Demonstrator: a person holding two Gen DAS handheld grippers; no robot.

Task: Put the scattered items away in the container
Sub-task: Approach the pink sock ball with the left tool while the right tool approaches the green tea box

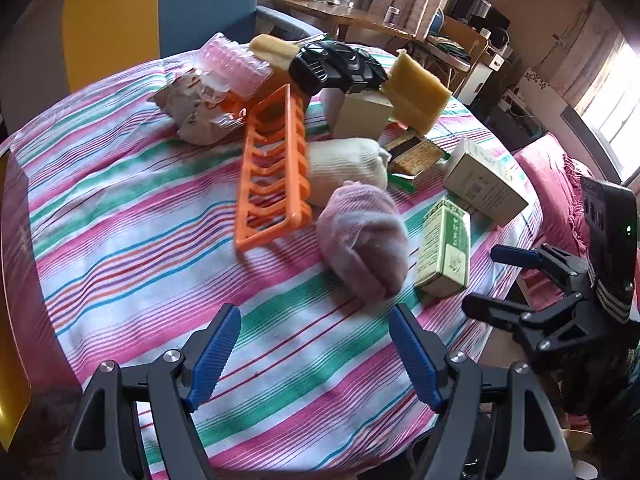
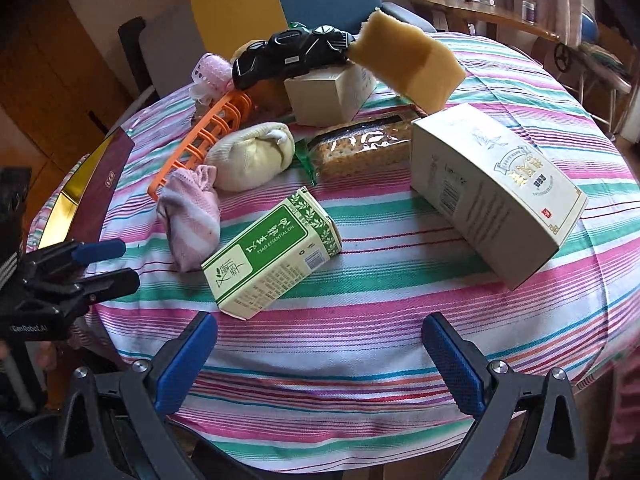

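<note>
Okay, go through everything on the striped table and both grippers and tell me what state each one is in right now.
left gripper: open, empty
right gripper: open, empty
green essential oil box: closed, lying flat
pink sock: rolled up
cream sock: rolled up
cracker pack: sealed, lying flat
white tea box: closed, tilted
orange rack: propped up at its far end
yellow sponge: tilted, leaning on small box

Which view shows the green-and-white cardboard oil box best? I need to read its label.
The right wrist view: the green-and-white cardboard oil box lies close, printed top face readable. The left wrist view shows it foreshortened and blurred.
</note>
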